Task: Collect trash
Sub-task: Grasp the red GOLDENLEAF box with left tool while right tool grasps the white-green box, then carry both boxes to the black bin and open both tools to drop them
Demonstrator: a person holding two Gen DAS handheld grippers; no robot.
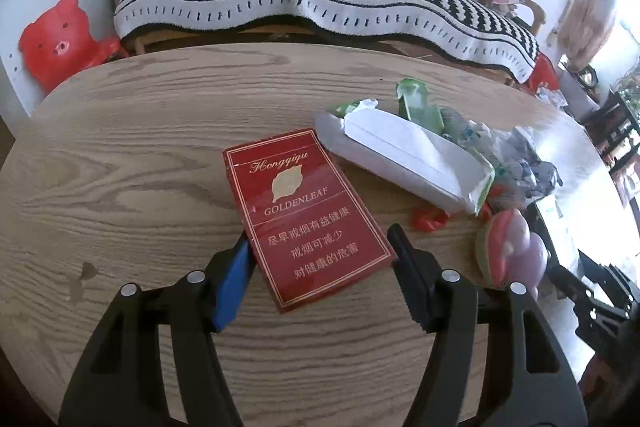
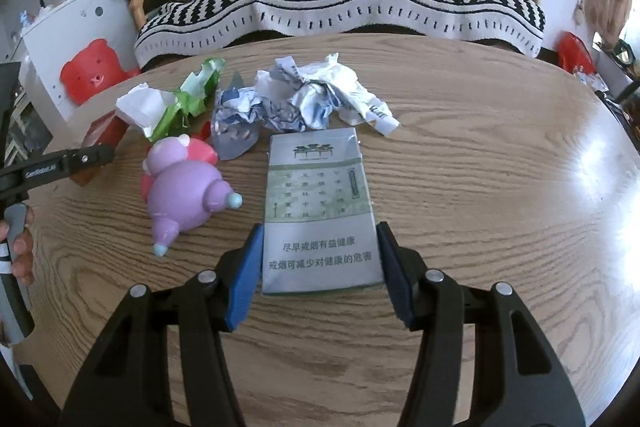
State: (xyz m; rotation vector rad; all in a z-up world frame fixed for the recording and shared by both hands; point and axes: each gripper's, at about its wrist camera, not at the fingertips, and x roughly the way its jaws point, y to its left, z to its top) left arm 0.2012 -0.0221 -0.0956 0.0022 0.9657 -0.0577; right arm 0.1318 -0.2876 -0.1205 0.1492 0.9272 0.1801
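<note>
Purple toy (image 2: 188, 193) beside grey-green pack (image 2: 320, 215) — crumpled paper (image 2: 304, 99) behind

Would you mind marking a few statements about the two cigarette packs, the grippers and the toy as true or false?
1. The left gripper straddles the red cigarette pack. True.
2. The right gripper straddles a crumpled paper ball. False: a grey-green cigarette pack lies between its fingers.
3. Both packs lie flat on the wooden table. True.
4. The purple toy sits right of the grey-green pack in the right wrist view. False: it sits left.
</note>
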